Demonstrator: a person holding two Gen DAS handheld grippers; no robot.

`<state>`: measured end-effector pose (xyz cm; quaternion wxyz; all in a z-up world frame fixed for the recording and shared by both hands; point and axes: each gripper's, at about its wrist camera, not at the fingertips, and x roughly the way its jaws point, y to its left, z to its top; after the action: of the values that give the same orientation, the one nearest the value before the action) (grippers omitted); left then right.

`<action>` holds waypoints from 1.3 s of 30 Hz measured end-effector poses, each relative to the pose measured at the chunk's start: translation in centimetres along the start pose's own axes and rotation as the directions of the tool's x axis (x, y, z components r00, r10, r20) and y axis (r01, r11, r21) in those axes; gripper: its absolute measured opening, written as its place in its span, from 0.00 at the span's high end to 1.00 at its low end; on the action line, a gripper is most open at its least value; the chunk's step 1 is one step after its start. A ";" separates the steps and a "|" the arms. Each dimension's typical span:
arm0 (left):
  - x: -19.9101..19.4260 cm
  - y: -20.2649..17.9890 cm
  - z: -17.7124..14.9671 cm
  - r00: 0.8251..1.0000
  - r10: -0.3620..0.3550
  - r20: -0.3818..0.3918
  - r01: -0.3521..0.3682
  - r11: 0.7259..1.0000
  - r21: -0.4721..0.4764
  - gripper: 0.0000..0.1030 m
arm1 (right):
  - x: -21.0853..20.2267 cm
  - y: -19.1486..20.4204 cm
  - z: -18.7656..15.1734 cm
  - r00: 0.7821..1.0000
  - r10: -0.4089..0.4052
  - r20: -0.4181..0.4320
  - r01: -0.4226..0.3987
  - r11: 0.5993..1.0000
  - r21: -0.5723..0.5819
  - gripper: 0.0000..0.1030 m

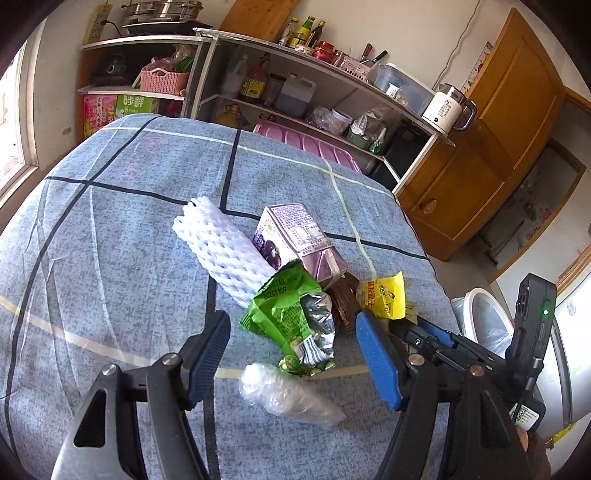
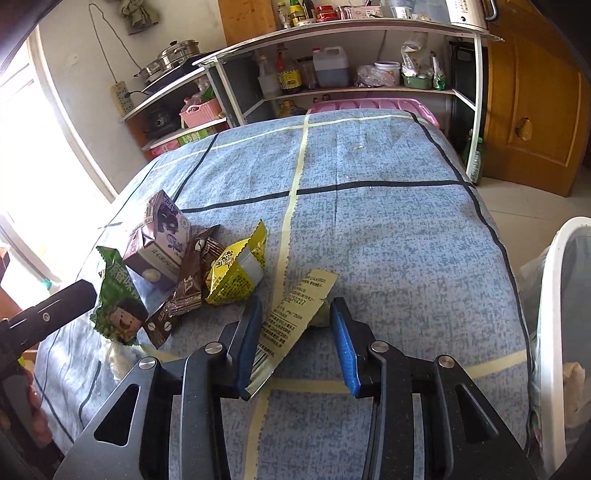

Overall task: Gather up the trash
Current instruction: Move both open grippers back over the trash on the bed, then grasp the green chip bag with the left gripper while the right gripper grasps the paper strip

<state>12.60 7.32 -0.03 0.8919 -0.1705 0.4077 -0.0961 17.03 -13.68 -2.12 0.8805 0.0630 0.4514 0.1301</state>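
Right wrist view: right tongs (image 2: 295,339) spread, pale wrapper strip (image 2: 295,317) loose between them
Left tongs (image 1: 293,354): spread, empty
Risk: strip probably slides off one pad

Left tongs (image 1: 293,354) and right tongs (image 2: 295,339) seemingly agape.

Premises are a lived-in household room serving as kitchen storage and sleeping space. An open white shelving unit (image 2: 354,92) against the wall carries sauce and oil bottles (image 2: 287,72), a plastic jug (image 2: 330,66), a pink basket (image 1: 164,79) and food cartons, with a steel steamer pot (image 1: 162,9) on a cooktop and an electric kettle (image 1: 445,107) on top. A bed under a blue checked cover (image 2: 369,221), a wooden cabinet (image 1: 491,147), a window (image 2: 44,155) and a lined white bin (image 1: 487,321) complete the domestic setting.
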 end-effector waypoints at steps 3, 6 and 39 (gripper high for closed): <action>0.7 -0.6 -0.1 1.000 0.009 -0.018 -0.009 1.000 0.020 0.30 | -0.6 0.2 -0.2 1.000 -0.018 0.026 0.019 1.000 -0.021 0.79; 1.4 -0.6 -0.1 0.999 0.035 -0.036 -0.035 0.999 0.012 0.30 | -1.1 0.4 -0.4 0.999 -0.020 0.038 0.021 0.999 -0.042 0.87; 1.8 0.7 0.2 0.997 0.073 -0.015 -0.073 0.997 -0.031 0.62 | -1.1 -0.6 -0.9 0.996 0.094 -0.005 -0.094 0.994 0.064 0.51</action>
<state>13.99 7.49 -1.43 0.8892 -0.1690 0.4211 -0.0581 15.76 -14.58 -1.89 0.8691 0.1118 0.4556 0.1572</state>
